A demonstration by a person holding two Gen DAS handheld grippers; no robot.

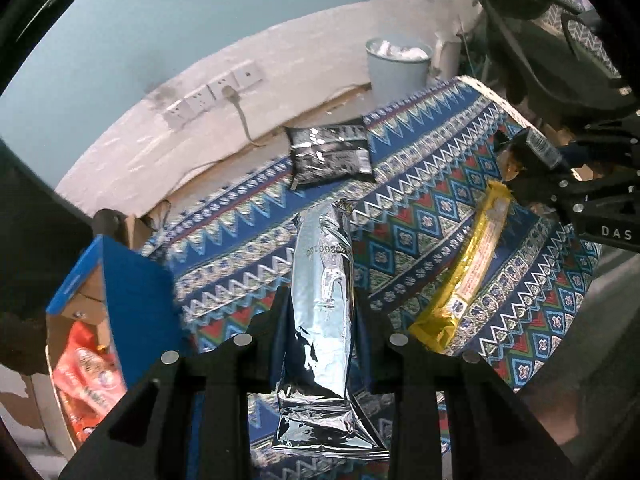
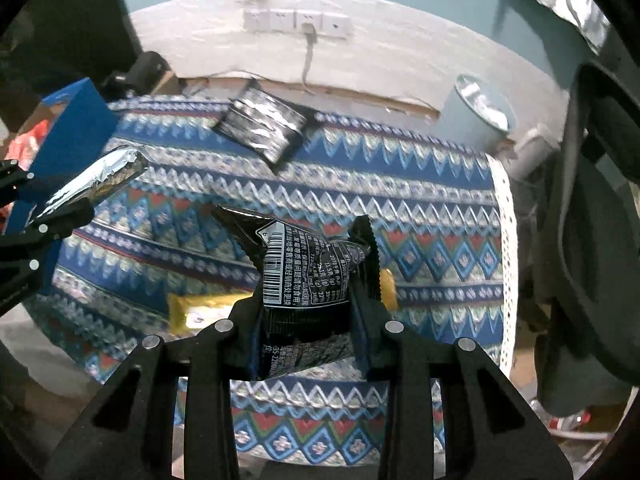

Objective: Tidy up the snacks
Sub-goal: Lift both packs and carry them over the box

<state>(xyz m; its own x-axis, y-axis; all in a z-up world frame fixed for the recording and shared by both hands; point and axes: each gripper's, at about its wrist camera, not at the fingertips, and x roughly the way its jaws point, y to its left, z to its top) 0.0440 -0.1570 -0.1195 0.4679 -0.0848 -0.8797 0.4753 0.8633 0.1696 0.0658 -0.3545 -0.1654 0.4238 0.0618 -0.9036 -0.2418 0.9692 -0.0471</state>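
I have a snack in each gripper. My left gripper [image 1: 322, 320] is closed on a long silver foil packet [image 1: 322, 288], held up off the surface [image 1: 440, 152] and pointing away from me. My right gripper [image 2: 308, 312] is clamped on a black snack bag [image 2: 308, 272] with a barcode and printed text facing the camera, also lifted clear of the patterned cloth.

I judge the job to be partly done. A blue cardboard box [image 1: 132, 292] stands at the left edge of the surface, and inside it I can see at least one orange-red packet [image 1: 86, 380]; how many more are in there I cannot tell. Left on the cloth are a gold wrapped bar [image 1: 472, 264], near the right gripper, and a dark shiny pouch [image 1: 332, 152] at the far edge by the wall. So two are in hand and two are left to collect.

Beyond the surface a pale bin [image 1: 398, 68] stands against the wall, holding crumpled white stuff.
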